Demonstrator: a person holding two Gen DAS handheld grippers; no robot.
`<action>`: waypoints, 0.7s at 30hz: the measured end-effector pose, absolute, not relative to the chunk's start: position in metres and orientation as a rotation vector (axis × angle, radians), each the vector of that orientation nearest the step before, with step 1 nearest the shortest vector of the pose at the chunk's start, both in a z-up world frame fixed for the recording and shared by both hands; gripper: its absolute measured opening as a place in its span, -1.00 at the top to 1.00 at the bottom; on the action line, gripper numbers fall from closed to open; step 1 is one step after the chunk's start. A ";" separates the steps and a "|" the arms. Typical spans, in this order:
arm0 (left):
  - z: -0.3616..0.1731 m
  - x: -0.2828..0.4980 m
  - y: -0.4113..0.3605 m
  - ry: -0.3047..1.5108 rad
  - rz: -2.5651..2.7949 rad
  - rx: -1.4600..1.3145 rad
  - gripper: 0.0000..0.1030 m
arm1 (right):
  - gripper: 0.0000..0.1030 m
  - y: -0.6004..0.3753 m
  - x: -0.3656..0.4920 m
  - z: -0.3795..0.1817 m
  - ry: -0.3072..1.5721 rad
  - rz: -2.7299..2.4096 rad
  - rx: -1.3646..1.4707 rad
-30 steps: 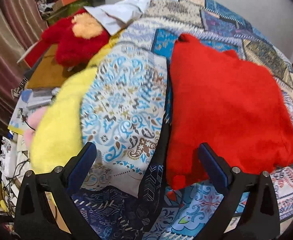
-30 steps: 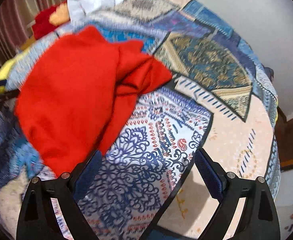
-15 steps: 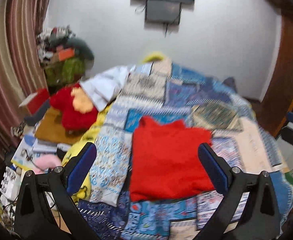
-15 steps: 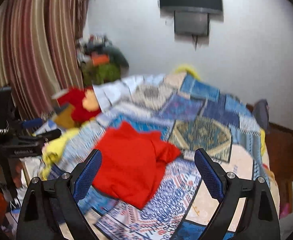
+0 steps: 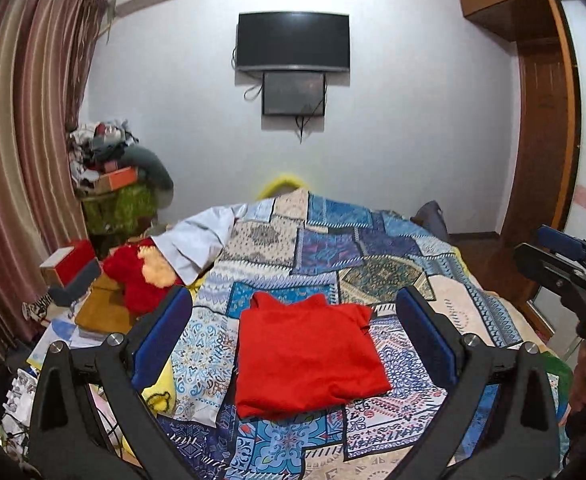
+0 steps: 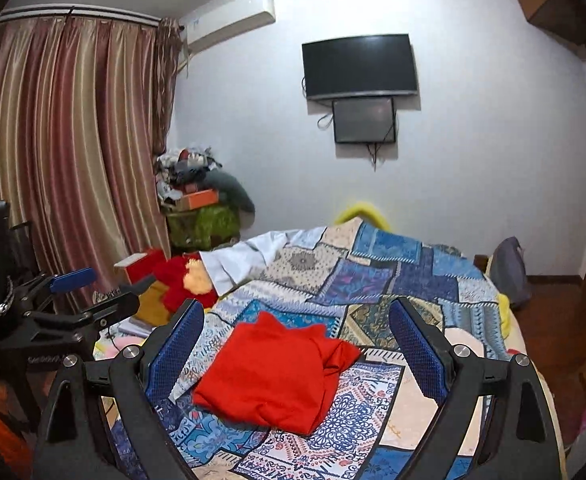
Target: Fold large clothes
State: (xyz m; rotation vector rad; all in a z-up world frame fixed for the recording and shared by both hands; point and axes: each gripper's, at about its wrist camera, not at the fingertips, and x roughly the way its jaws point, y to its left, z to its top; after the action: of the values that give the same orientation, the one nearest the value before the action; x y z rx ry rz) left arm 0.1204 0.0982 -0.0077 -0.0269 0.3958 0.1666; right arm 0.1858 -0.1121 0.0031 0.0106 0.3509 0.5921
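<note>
Red garment (image 5: 307,354) folded on patchwork bedspread (image 5: 333,248); both tools (image 5: 293,344) (image 6: 295,346) wide, empty; no legible writing

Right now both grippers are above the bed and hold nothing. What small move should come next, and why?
Probably bring the left gripper down toward the white garment at the far left of the bed and draw it to the middle. The red garment already lies folded on the patterned bedspread, while the white one looks loose and unfolded. Both grippers are open.

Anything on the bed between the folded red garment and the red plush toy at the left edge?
Only patterned bedspread between the red garment and red plush toy; left wrist view shows it.
</note>
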 end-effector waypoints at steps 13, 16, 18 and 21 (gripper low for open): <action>-0.007 0.104 0.086 0.366 0.148 -0.040 -0.99 | -0.80 -0.121 0.157 0.010 0.330 0.589 0.024; -0.006 0.103 0.087 0.359 0.147 -0.046 -1.00 | -0.80 -0.123 0.154 0.010 0.332 0.590 0.025; -0.005 0.102 0.088 0.353 0.149 -0.050 -0.99 | -0.80 -0.123 0.154 0.010 0.333 0.590 0.024; -0.004 0.100 0.090 0.348 0.144 -0.064 -0.99 | -0.80 -0.124 0.152 0.010 0.332 0.589 0.024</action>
State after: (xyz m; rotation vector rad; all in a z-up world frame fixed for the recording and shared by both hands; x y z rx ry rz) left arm 0.0998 0.0901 -0.0039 -0.0635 0.3483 0.1445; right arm 0.1520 -0.1244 0.0099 0.0239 0.3319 0.5892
